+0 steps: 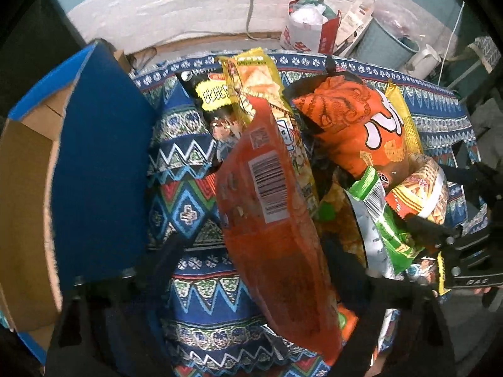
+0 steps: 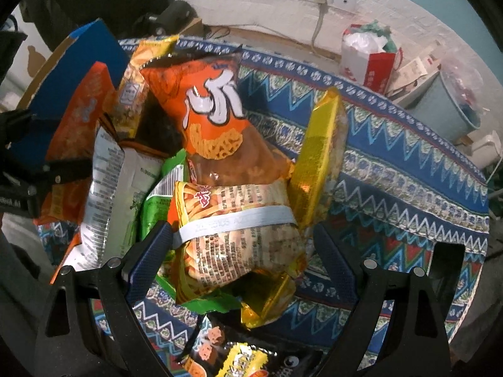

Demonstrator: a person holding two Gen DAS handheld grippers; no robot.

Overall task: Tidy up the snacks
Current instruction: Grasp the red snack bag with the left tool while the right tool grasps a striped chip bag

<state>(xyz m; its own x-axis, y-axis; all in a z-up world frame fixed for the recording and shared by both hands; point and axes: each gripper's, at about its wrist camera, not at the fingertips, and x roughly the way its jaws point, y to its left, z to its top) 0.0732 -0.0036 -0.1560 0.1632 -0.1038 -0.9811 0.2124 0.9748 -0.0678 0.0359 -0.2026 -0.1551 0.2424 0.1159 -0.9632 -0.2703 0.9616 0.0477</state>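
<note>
- Straddling an orange packet, the left gripper is pointing steeply down at the pile of snacks; its jaws are standing fairly wide, and the blur is hiding whether the pads are pressing yet — I cannot tell.
- Sitting upright on its edge, the packet is offering its two flat faces to the fingers, which probably explains the approach from above.
- Waiting just left of the pile is a blue box, open — likely where the snacks are going.
- Spreading wide around a banded noodle pack, the right gripper is gripping nothing; one blue pad is nearly touching the pack.
- Lying heaped on a patterned cloth, the bags are overlapping, so lifting one may be dragging its neighbours.
</note>
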